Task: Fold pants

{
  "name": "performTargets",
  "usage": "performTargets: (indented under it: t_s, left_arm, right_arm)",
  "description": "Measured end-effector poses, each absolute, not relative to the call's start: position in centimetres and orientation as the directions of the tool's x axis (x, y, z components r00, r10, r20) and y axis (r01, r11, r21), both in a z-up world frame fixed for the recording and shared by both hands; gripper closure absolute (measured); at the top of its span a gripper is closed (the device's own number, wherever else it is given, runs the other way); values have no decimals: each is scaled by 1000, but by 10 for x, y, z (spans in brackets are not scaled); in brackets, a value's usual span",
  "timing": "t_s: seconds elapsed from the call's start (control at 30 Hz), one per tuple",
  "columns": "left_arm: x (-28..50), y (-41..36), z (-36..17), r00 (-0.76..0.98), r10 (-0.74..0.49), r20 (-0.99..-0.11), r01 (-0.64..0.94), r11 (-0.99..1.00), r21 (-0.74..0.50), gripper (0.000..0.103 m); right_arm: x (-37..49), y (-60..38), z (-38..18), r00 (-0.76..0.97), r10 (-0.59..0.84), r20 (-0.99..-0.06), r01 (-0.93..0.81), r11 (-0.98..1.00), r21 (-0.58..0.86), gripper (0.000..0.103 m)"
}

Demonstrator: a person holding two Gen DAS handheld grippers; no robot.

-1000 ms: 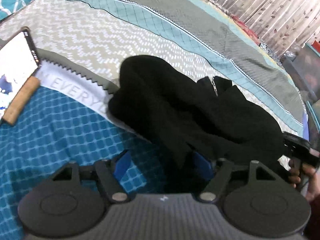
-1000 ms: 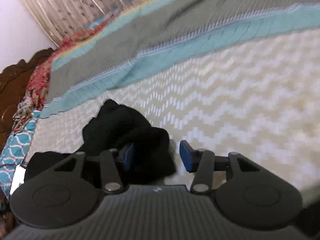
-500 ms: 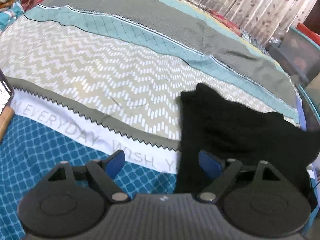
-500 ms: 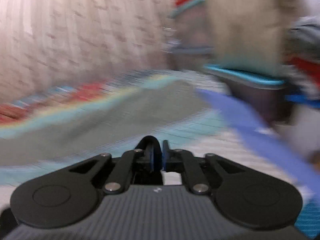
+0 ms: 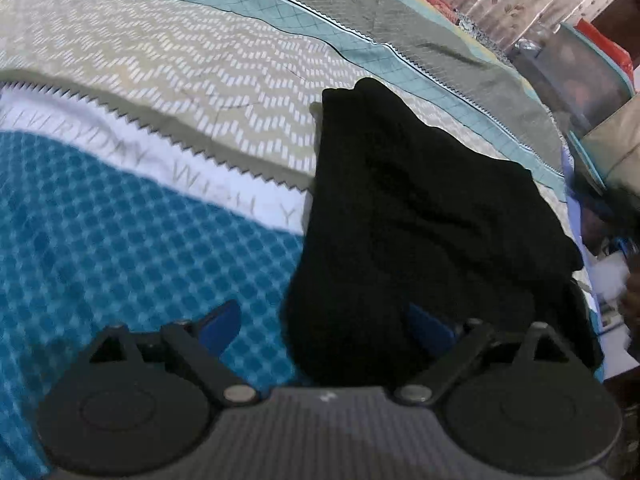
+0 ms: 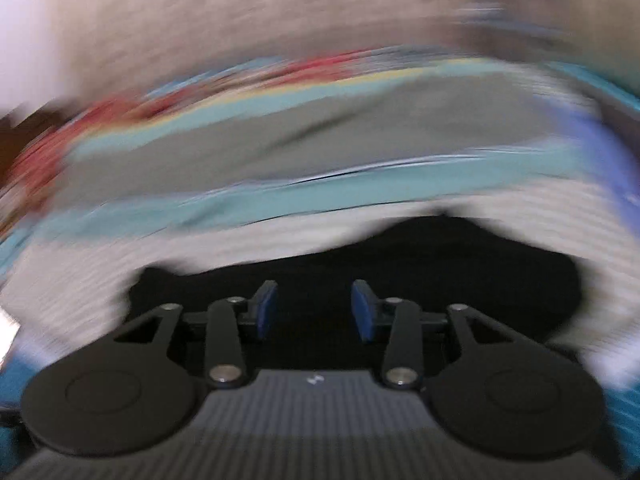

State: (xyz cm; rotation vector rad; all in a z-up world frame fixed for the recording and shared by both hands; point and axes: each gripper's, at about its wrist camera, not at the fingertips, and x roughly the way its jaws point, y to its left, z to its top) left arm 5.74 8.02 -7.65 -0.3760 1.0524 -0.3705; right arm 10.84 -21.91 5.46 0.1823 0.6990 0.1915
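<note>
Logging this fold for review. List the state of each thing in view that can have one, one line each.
black pants: lying bunched on the bed, not folded flat.
left gripper: open, right finger under the pants' edge.
right gripper: open, over the pants, gripping nothing.
bedspread: spread out, slightly wrinkled.

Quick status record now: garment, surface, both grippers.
garment: black fabric pants, bunched in a rough heap, not flat
surface: patterned bedspread with blue, white, beige and teal bands
left gripper: open; near edge of the pants lies between the blue pads
right gripper: open, above the pants, nothing pinched
image quality: right wrist view heavily motion-blurred
</note>
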Motion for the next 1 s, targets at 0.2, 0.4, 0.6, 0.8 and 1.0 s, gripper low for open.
performTargets:
  t_s: [0.2, 0.4, 0.6, 0.8, 1.0]
  left_arm:
    - [46, 96, -88, 380, -588, -714, 34, 780, -625, 6]
    - [65, 60, -108, 308, -673, -673, 83, 723, -686, 70]
    - [36, 73, -61, 534, -579, -615, 240, 802, -547, 83]
    - [12, 137, -26, 729, -407, -550, 155, 881, -446, 82]
    - [11, 153, -59, 663, -173, -728, -39, 964, -264, 70]
  right_arm:
    - [197, -70, 5, 579, 340, -741, -275, 937, 214, 38]
    - [230, -37, -52, 519, 172, -837, -246, 968, 47, 46]
    - [222, -73, 3, 617, 313, -722, -172, 949, 264, 89]
    - [232, -60, 50, 666, 637, -389, -301, 706, 641, 89]
    - [252, 26, -14, 584, 581, -567, -288, 801, 525, 61]
